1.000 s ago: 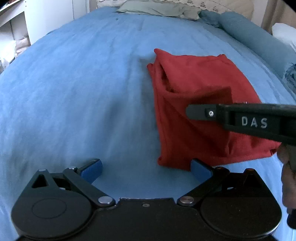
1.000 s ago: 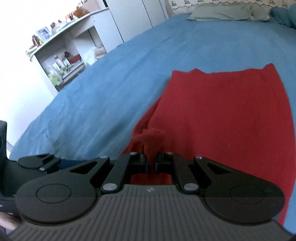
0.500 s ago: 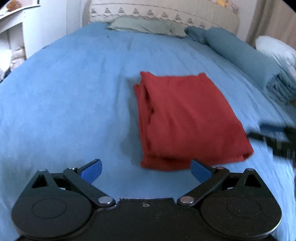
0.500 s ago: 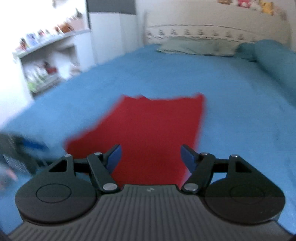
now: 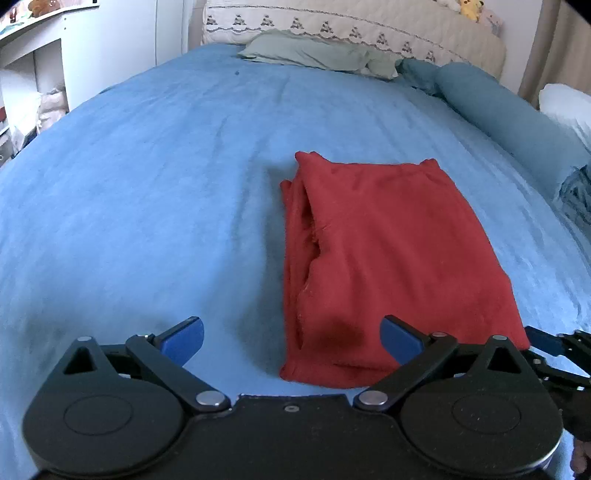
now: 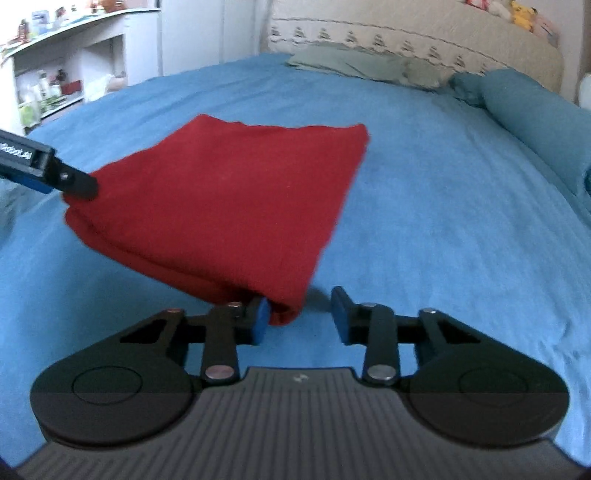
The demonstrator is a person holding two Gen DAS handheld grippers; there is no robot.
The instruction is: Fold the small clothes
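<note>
A red garment [image 5: 388, 258] lies folded into a rectangle on the blue bedspread [image 5: 147, 184]. Its left edge shows several loose layers. My left gripper [image 5: 291, 338] is open, with its jaws on either side of the garment's near left corner. My right gripper [image 6: 300, 314] is open, and the garment's near right corner [image 6: 284, 310] sits between its jaws beside the left pad. The garment [image 6: 229, 199] fills the middle of the right wrist view, where one finger of the left gripper [image 6: 74, 181] reaches its left corner. The right gripper [image 5: 554, 343] shows at the right edge of the left wrist view.
A grey-green pillow [image 5: 314, 51] and a headboard [image 5: 369, 26] are at the far end of the bed. A teal bolster [image 5: 517, 118] lies along the right side. White shelves [image 6: 55, 74] with small items stand to the left of the bed.
The right gripper let go of the garment, opened, and moved from its left edge to its near right corner. The garment now lies flat. The left gripper stayed open near the front corner.
</note>
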